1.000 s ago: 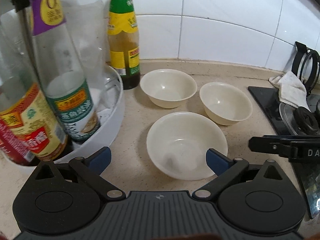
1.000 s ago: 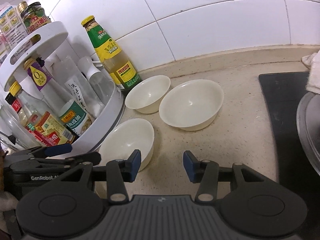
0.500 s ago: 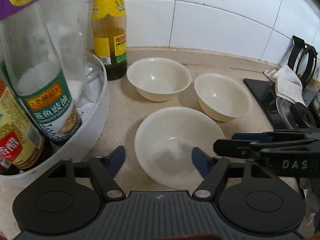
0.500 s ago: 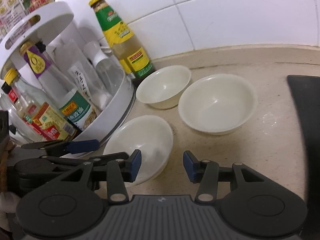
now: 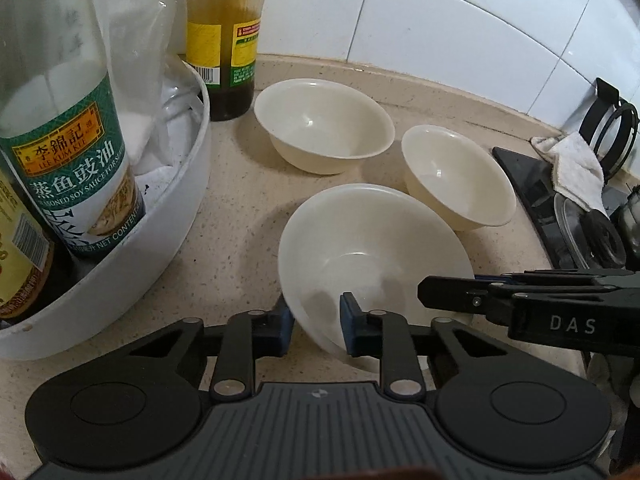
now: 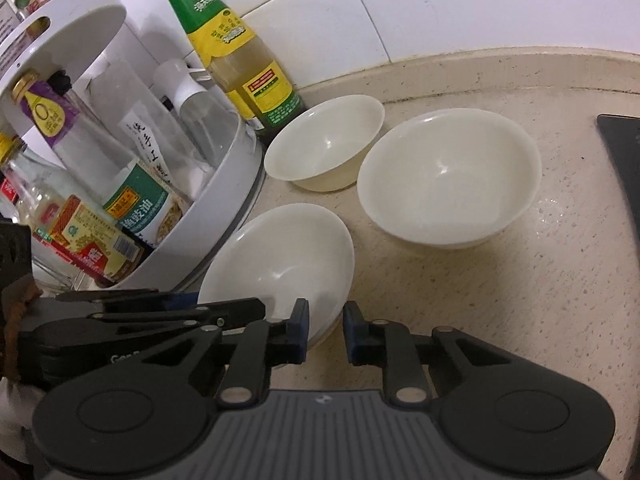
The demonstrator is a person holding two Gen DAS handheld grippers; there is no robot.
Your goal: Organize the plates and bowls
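Three cream bowls stand on the beige counter. The nearest bowl (image 5: pixel 372 240) (image 6: pixel 280 252) sits tipped, and both grippers are at its near rim. My left gripper (image 5: pixel 314 320) is closing, one pad outside the wall and one inside, pressing on it. My right gripper (image 6: pixel 325 324) is also closing, with the rim's right side pinched between its blue pads. Its black fingers (image 5: pixel 480 296) reach in from the right in the left wrist view. A second bowl (image 5: pixel 324 124) (image 6: pixel 324 144) and a third bowl (image 5: pixel 456 176) (image 6: pixel 448 176) stand behind, untouched.
A white round condiment rack (image 5: pixel 188 200) (image 6: pixel 236 184) crowded with bottles stands close on the left. A green-and-yellow labelled bottle (image 5: pixel 224 40) (image 6: pixel 240 60) stands by the tiled wall. A black stove (image 5: pixel 532 184) with a white cloth (image 5: pixel 576 168) lies to the right.
Both grippers came forward and down to the nearest bowl. Their jaws narrowed from wide apart onto its near rim. The bowl now sits tipped.
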